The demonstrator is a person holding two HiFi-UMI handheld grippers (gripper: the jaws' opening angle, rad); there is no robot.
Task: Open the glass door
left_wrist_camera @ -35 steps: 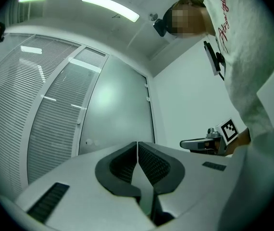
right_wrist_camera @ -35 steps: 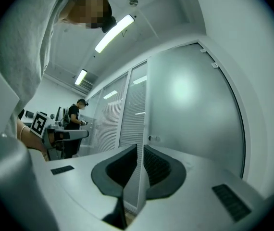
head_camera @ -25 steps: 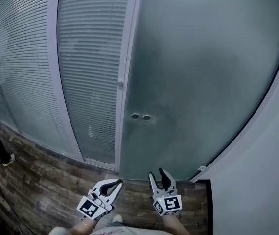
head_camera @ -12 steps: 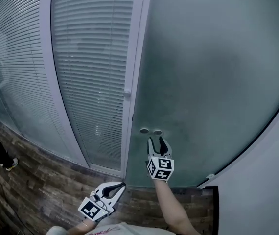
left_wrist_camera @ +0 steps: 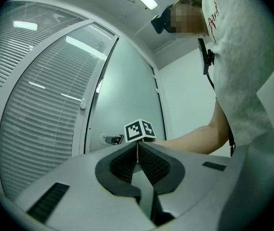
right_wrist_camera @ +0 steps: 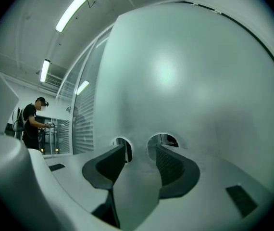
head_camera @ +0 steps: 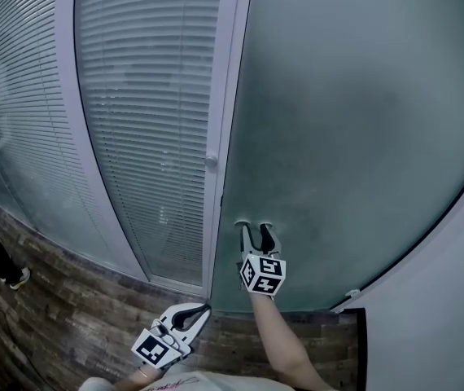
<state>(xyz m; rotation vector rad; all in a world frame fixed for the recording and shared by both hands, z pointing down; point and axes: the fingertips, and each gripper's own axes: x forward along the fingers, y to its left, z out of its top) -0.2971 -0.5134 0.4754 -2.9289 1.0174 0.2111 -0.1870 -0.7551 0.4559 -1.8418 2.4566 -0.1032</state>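
The right gripper, held out level on a bare forearm, has its jaws spread wide; they have just been opening. Its two dark fingertips sit at two round holes cut side by side in a tall frosted glass door, one tip at each hole. Only the narrow strip of glass between the holes lies in line with the gap. Neither pad presses on anything, and it is unclear whether the tips reach into the holes.

The left gripper is low and near the person's body, well short of the door, with its jaws clenched together on nothing.

The door fills the centre and right of the head view and stands closed against a white door frame. A small white round knob sits on that frame, above the holes. Left of the frame is a glass panel with closed horizontal blinds. A brown wood-plank floor runs along the bottom, and a plain white wall lies to the right.
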